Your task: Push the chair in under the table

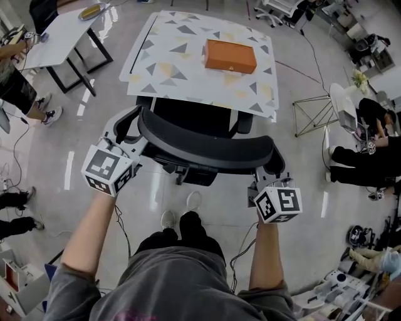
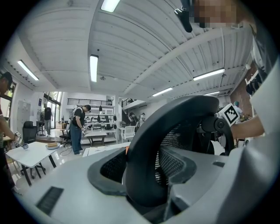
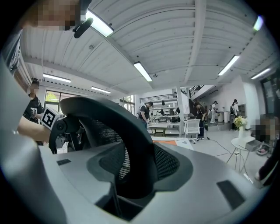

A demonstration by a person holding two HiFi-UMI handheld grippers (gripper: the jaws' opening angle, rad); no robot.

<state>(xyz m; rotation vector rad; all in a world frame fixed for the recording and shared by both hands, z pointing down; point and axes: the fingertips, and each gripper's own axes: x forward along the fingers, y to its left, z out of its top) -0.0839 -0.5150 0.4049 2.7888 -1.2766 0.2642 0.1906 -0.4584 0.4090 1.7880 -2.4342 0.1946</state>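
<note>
**A:** What did the grippers have?

**B:** Both were clamped on the chair (image 1: 207, 147). The left gripper (image 1: 133, 130) had its jaws closed over the left end of the back's top rim. The right gripper (image 1: 270, 169) was closed over the right end. In each gripper view the black rim filled the gap between the jaws.

**A:** Where did the chair stand?

**B:** Just ahead of both grippers. Its seat reached under the near edge of the table (image 1: 156, 75), and its back was outside that edge.

**A:** Anything on the table?

**B:** An orange box (image 1: 230, 55), lying flat on the triangle-patterned top. It was beyond the chair, more toward the right gripper's side.

**A:** What else stood around?

**B:** A white table (image 1: 59, 37) with a dish (image 1: 93, 10) on it stood far ahead and left of the left gripper, well apart from the chair. A wire stand (image 1: 312, 114) stood ahead and right of the right gripper, near the table's corner. People (image 1: 360, 153) were out at both sides, well apart from the grippers.

**A:** And the floor?

**B:** The floor (image 1: 81, 144) was pale and glossy, with lights reflected in it. The wearer's shoes (image 1: 182, 218) were on it behind the chair, between the two grippers.

**A:** The room?

**B:** It was an open workshop. A ribbed white ceiling (image 2: 140, 48) with strip lights (image 2: 93, 68) rose above the left gripper. Desks and standing people showed far beyond the chair's back.
</note>
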